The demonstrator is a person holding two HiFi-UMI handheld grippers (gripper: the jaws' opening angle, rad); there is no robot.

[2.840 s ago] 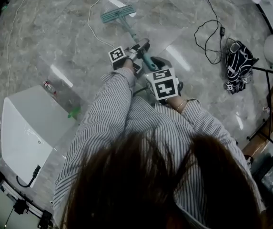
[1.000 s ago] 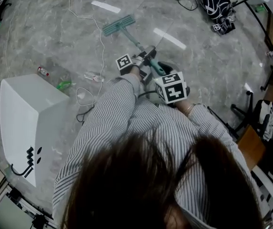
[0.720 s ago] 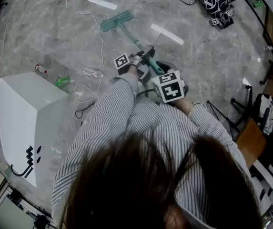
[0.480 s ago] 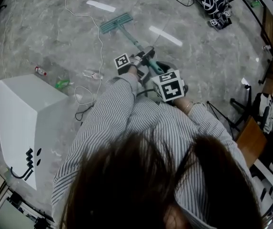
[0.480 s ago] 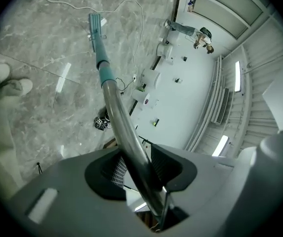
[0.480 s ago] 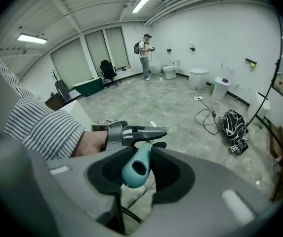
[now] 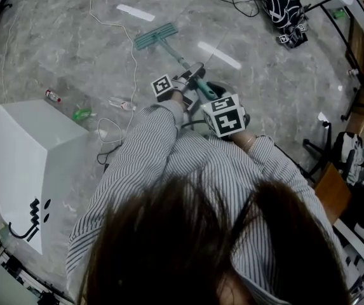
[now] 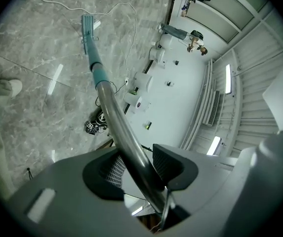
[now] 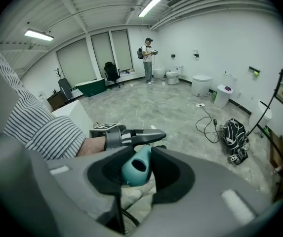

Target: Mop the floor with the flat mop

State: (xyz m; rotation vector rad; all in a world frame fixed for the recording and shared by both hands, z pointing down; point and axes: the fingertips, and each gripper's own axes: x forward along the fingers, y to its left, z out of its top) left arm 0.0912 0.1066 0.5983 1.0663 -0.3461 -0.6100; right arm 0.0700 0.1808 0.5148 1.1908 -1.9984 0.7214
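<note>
The flat mop lies with its teal head [image 7: 156, 35] flat on the grey marbled floor ahead of me, and its pole [image 7: 180, 59] slants back towards my hands. My left gripper [image 7: 191, 76] is shut on the silver pole [image 8: 115, 120], which runs between its jaws out to the mop head [image 8: 88, 26]. Behind it, my right gripper [image 7: 209, 95] is shut on the teal handle end [image 9: 136, 167], which fills the gap between its pads. The left gripper [image 9: 131, 136] also shows just ahead in the right gripper view.
A white box [image 7: 32, 164] stands on the floor at the left, with small bottles [image 7: 53, 96] and a white cable [image 7: 128, 49] beside it. A black-and-white bag [image 7: 283, 8] lies at the top right. Stands and chairs line the right edge. A person [image 9: 148, 58] stands far off.
Since the oldest frame my view has swung: the bag shifted to the top right, and the white box looms larger at the left. Both grippers keep their hold; the mop has barely shifted lately.
</note>
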